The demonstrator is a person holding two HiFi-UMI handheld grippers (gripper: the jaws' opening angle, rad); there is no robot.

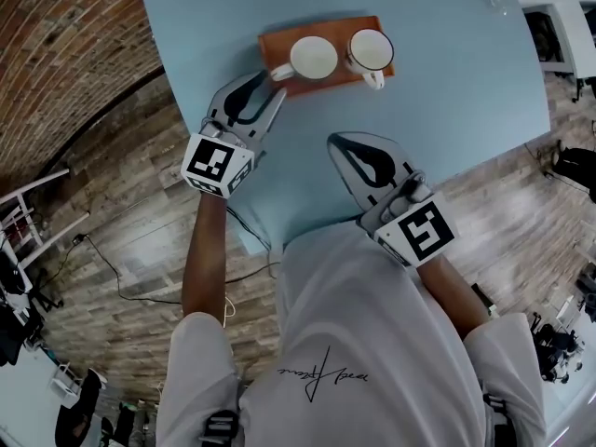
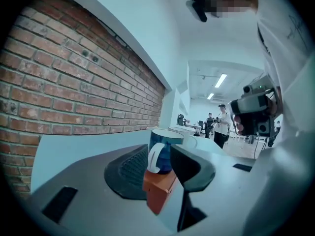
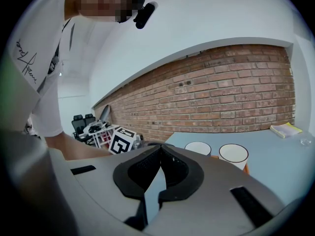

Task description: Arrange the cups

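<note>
You are working over a light blue table (image 1: 466, 82), and an orange tray (image 1: 279, 45) lies at its far middle with both cups standing upright on it, side by side and close together. The blue mug (image 2: 165, 154) is on the tray's left half, the white enamel mug (image 1: 371, 49) with its dark rim on the right half. Your left tool (image 1: 273, 82) is at the tray's left corner with its jaws standing apart; the blue mug's handle (image 2: 155, 157) sits in the gap between them, and the pads are not pressing on it. I judge this to be the placing step for that mug, with the cup already set down. The next move would be to draw the left tool straight back off the handle (a sideways pull could catch it and turn the mug). Your right tool (image 1: 343, 145) is closed on nothing, hovering near you and well apart from the tray. A yellow pad (image 3: 284, 129) lies at the table's far edge, out of the way.
</note>
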